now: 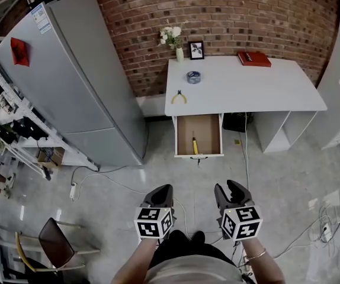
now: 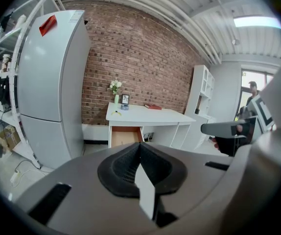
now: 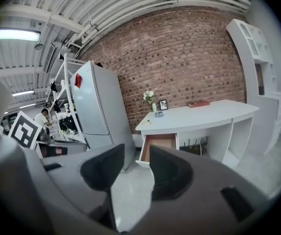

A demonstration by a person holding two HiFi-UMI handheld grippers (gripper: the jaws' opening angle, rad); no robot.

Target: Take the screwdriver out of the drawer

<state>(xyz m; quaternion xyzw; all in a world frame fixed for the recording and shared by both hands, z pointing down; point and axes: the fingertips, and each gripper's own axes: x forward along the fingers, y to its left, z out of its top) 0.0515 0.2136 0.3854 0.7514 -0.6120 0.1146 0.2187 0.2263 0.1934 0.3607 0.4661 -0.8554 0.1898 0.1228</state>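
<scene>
I have the left gripper point(image 1: 161, 189) with its jaws pressed together and nothing in them, and the right gripper point(image 1: 232, 186) with its jaws spread, only bare floor showing between them. Both are held close to my body, well short of the drawer point(image 1: 209, 130), so I judge the job barely begun. The drawer already stands pulled open under the left end of the worktop point(image 1: 247, 87). That leaves the whole approach, the grasp and the lift out still to do. The screwdriver point(image 1: 194, 145) lies inside the drawer, towards its front, left of centre, with its yellow handle pointing lengthwise front to back. Its darker end near the drawer's front lip is too small for me to make out. From either gripper view I see only the drawer's open box, not the tool in it. Above and behind the drawer, the worktop carries pliers point(image 1: 179, 97), a tape roll point(image 1: 193, 77), a vase point(image 1: 179, 53), a small frame point(image 1: 196, 49) and, far to the right, a red book point(image 1: 254, 58). Left of the drawer stands a fridge point(image 1: 75, 81). A cable trails across the floor from the drawer's front, and I cannot tell where it ends.
</scene>
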